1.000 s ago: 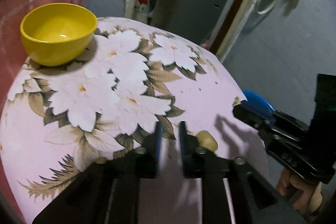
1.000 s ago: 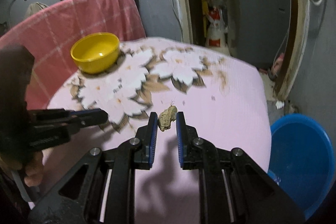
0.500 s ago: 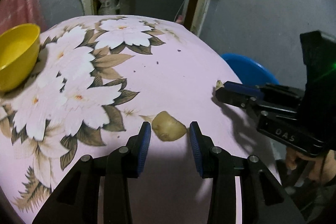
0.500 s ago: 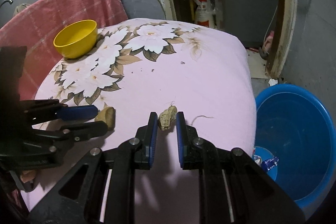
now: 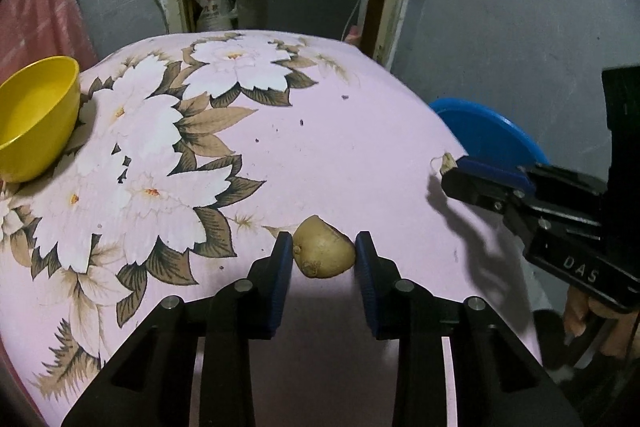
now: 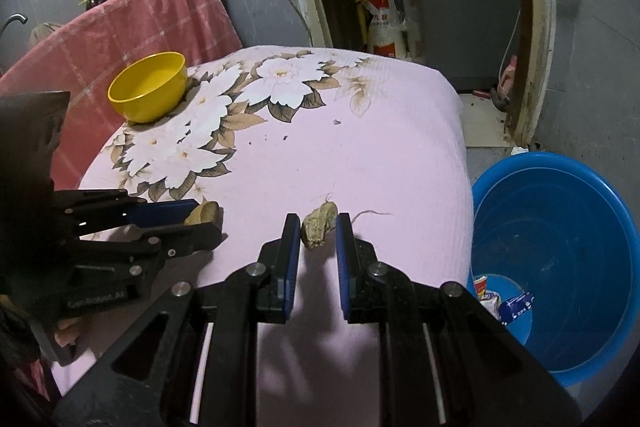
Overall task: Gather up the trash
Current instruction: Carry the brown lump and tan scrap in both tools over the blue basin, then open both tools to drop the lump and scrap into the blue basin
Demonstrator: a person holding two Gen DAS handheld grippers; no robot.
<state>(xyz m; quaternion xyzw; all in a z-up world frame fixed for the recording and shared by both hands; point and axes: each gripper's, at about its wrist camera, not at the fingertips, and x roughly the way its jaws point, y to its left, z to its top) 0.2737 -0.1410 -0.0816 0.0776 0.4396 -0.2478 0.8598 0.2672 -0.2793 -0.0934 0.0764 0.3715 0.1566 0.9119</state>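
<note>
Closing around one potato piece (image 5: 324,253), the left gripper (image 5: 320,255) hasn't clamped it yet (pads flank it at 6 o'clock). One right gripper (image 6: 318,227) pinches one brown scrap (image 6: 318,223); one blue basin (image 6: 560,227) sits at 3 o'clock, one yellow bowl (image 6: 148,87) at 10.

A table under a pink, flower-printed cloth (image 6: 360,163) carried a round yellow plastic bowl (image 6: 148,87); well beyond the bowl lay a tan potato piece (image 5: 324,253).
</note>
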